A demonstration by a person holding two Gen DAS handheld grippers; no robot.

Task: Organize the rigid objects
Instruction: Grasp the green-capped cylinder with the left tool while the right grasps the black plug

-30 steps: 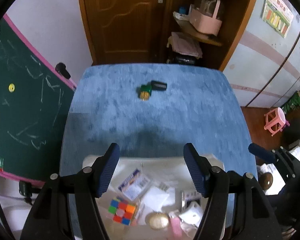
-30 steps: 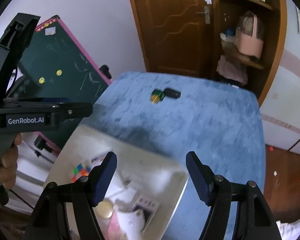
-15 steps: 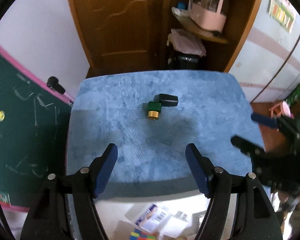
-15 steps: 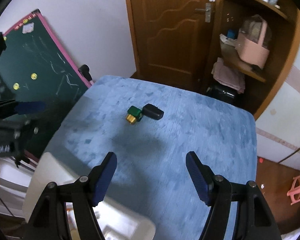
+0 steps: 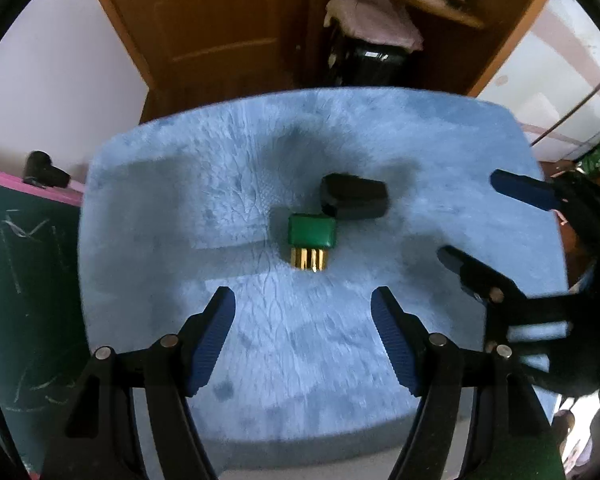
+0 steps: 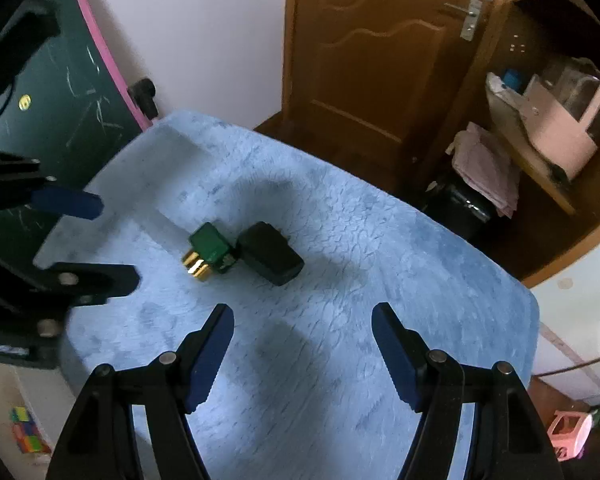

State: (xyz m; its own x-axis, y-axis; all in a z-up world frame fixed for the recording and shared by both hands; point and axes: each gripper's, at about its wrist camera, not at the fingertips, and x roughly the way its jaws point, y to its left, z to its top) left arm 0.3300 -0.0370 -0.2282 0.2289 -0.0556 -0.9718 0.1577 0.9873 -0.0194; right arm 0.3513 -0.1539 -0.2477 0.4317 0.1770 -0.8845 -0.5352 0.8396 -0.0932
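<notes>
Both tools had swung off the bin toward the green plug (image 5: 312,232), dead ahead of the spread, empty left tool (image 5: 303,340), prongs facing it; the right tool (image 6: 303,344), equally spread and empty, sat farther off.

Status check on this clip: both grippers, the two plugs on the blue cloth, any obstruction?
Left gripper open, empty, jaws just widened. Right gripper open, empty. Green connector and black plug side by side on blue cloth, ungripped. Nothing in the way.
</notes>
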